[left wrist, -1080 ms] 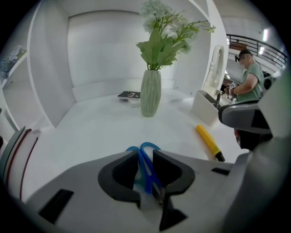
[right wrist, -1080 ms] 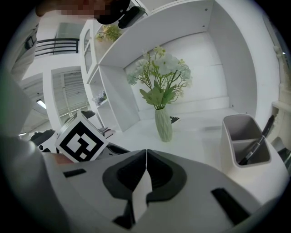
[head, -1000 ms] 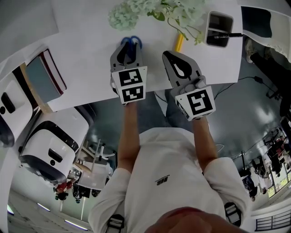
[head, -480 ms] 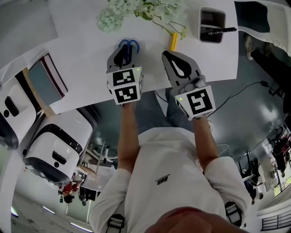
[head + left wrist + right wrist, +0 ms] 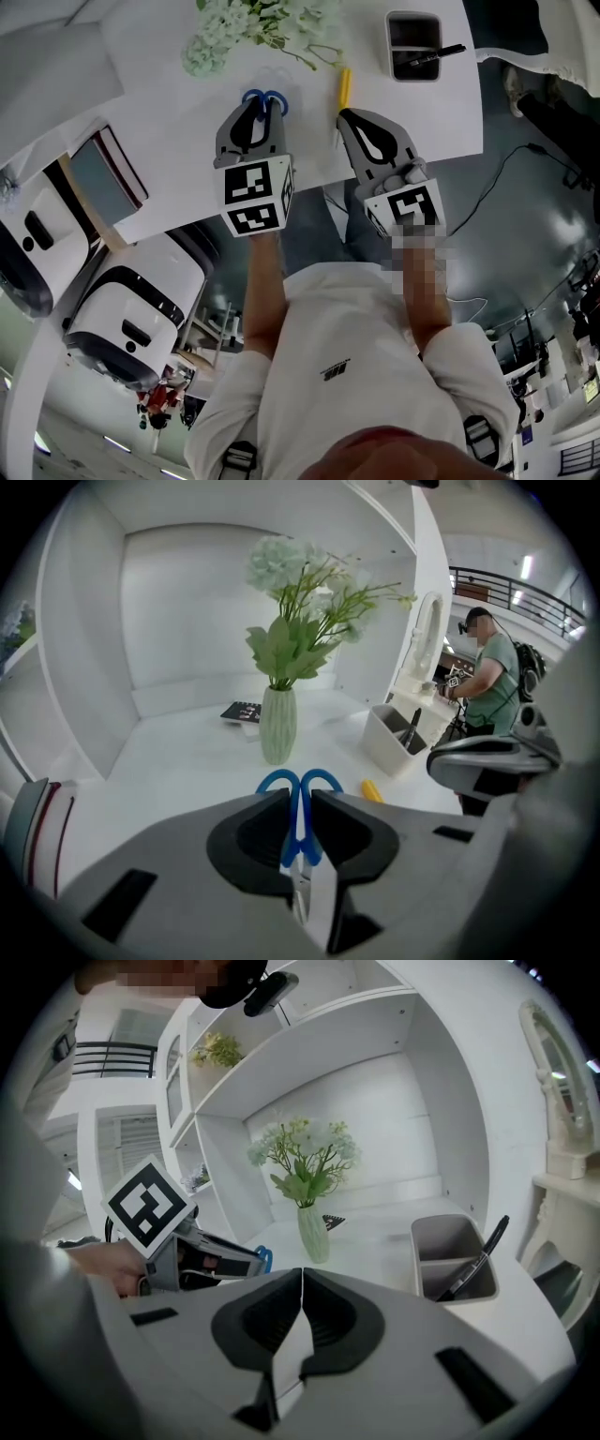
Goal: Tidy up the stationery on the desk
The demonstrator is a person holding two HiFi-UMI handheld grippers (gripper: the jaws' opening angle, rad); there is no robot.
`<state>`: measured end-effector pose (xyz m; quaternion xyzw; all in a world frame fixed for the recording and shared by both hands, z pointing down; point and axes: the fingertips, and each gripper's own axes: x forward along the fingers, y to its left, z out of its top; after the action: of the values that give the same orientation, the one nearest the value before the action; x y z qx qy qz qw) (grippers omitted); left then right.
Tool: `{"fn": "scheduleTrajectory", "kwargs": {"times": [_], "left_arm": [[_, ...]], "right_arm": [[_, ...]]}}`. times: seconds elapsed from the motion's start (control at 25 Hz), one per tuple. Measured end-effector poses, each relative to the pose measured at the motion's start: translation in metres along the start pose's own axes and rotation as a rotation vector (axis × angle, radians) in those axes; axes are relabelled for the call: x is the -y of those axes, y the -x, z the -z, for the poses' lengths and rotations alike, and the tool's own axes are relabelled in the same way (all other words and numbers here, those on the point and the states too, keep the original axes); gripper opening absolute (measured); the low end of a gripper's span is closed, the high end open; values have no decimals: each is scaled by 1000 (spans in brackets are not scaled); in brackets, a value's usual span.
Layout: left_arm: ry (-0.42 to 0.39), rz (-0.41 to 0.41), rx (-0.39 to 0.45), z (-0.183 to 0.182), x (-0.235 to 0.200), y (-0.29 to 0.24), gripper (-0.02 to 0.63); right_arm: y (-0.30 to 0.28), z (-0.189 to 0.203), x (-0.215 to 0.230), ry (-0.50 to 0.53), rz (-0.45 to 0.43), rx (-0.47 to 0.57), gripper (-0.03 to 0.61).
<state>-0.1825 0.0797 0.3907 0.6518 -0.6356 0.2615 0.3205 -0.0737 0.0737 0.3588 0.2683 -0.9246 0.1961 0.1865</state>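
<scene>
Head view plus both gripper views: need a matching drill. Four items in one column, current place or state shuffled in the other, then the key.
Items
1. scissors
2. yellow marker
3. black pen
4. right gripper

Place or state
A. leaning in the organizer, one end out over its rim
B. claw shut, nothing in it
C. clamped in the claw of the left gripper, blue handles pointing forward
D. lying on the desk, apart from both grippers

Pairs: 1-C, 2-D, 3-A, 4-B
</scene>
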Motion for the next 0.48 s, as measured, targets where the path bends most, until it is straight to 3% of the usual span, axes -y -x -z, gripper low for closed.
{"fn": "scheduleTrajectory", "kwargs": {"times": [0.48], "left_arm": [[-22,100,107,-60,44,21,0]], "right_arm": [[39,-14,25,-24,84,52,-5]]}}
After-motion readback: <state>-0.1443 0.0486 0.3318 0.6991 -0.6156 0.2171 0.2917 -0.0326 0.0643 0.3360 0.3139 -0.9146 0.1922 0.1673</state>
